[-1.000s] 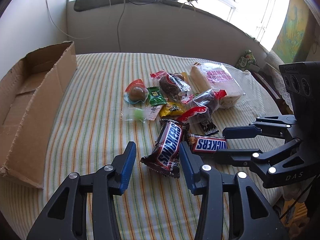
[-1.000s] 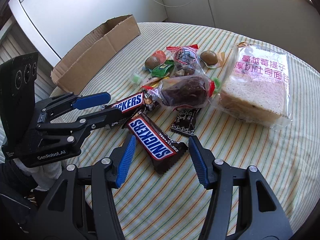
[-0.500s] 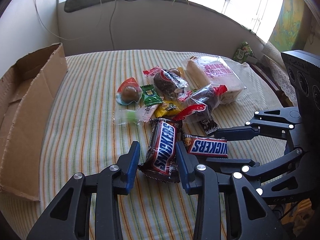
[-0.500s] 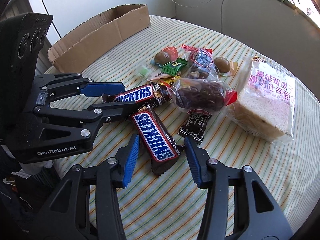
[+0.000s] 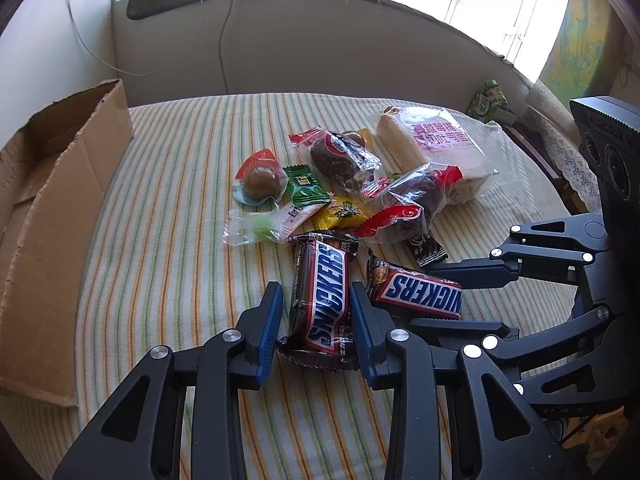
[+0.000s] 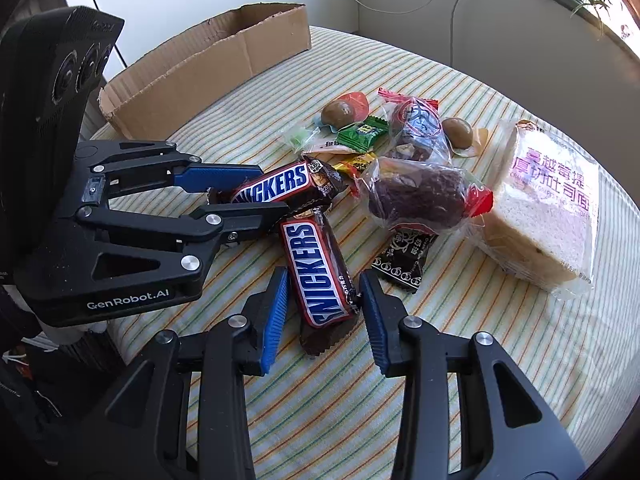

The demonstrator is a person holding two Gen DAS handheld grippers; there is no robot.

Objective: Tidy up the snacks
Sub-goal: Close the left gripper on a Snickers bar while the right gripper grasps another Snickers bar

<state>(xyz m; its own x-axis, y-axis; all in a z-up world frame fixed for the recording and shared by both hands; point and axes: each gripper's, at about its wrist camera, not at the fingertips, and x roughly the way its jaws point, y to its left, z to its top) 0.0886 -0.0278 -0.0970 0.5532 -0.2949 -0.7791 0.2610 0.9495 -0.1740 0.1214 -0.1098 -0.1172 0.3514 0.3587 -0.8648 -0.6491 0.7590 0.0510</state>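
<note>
Two Snickers bars lie on the striped tablecloth at the near edge of a snack pile. My left gripper (image 5: 316,320) straddles one Snickers bar (image 5: 324,296), jaws close beside it with small gaps, not clamped. My right gripper (image 6: 322,308) straddles the other Snickers bar (image 6: 318,276), jaws also slightly apart from it. In the right wrist view the left gripper (image 6: 264,196) shows around its bar (image 6: 276,186). In the left wrist view the right gripper (image 5: 444,298) shows around its bar (image 5: 420,290). An open cardboard box (image 5: 44,200) stands at the left, also in the right wrist view (image 6: 208,68).
The pile holds a bagged bread slice (image 6: 544,200), two bagged dark cakes (image 6: 416,196), wrapped eggs (image 5: 260,180), a green candy (image 5: 306,188), a yellow candy (image 5: 342,212) and a black sachet (image 6: 404,256). A grey wall with cables and a window sill stands behind the table.
Both grippers have moved forward over their Snickers bars and their jaws have narrowed around them. The left bar has turned to lie lengthwise between the left jaws.
</note>
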